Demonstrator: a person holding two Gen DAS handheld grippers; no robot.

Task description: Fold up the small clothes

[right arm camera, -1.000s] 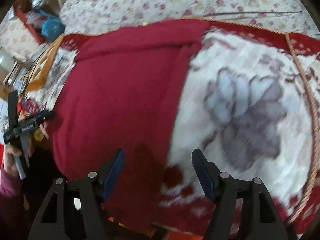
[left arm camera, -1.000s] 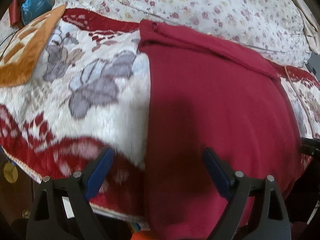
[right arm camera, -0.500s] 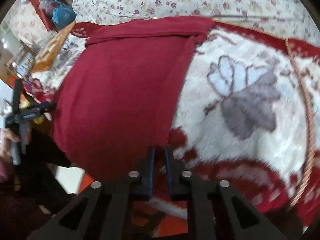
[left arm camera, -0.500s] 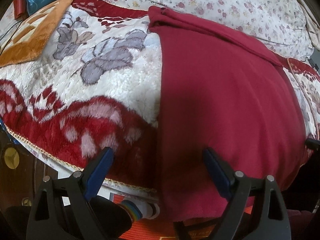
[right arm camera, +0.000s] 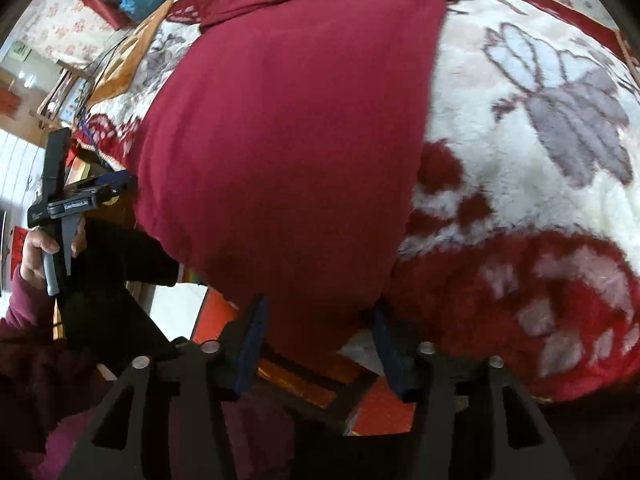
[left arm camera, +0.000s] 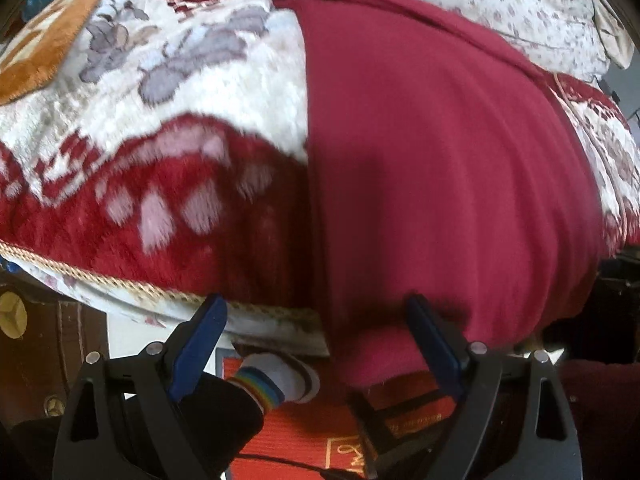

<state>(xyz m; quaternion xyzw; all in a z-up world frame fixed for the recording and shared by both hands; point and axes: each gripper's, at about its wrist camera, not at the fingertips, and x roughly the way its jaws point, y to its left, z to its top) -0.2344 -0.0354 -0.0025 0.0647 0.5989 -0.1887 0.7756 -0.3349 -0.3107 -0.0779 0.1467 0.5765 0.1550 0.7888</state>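
Note:
A dark red garment (left arm camera: 440, 160) lies flat on the plush red-and-white blanket (left arm camera: 180, 120), and its near hem hangs over the bed's front edge. My left gripper (left arm camera: 316, 304) is open at the hem's left corner, and the right finger (left arm camera: 432, 340) overlaps the hanging cloth. In the right wrist view the same garment (right arm camera: 288, 140) fills the middle. My right gripper (right arm camera: 320, 304) is below its hanging right corner. Its jaws are opening, the hem's tip hangs between them, and the pads do not press on it.
An orange cushion (left arm camera: 48, 40) lies at the far left and a floral sheet (left arm camera: 520, 0) at the back. Below the bed edge are a foot in a striped sock (left arm camera: 276, 380) and an orange floor mat (left arm camera: 312, 432). A hand (right arm camera: 40, 244) grips the other gripper's handle.
Both grippers drew back to the bed's near edge and tipped downward, bringing the floor into view. The right jaws closed almost fully half a second ago and have spread apart again.

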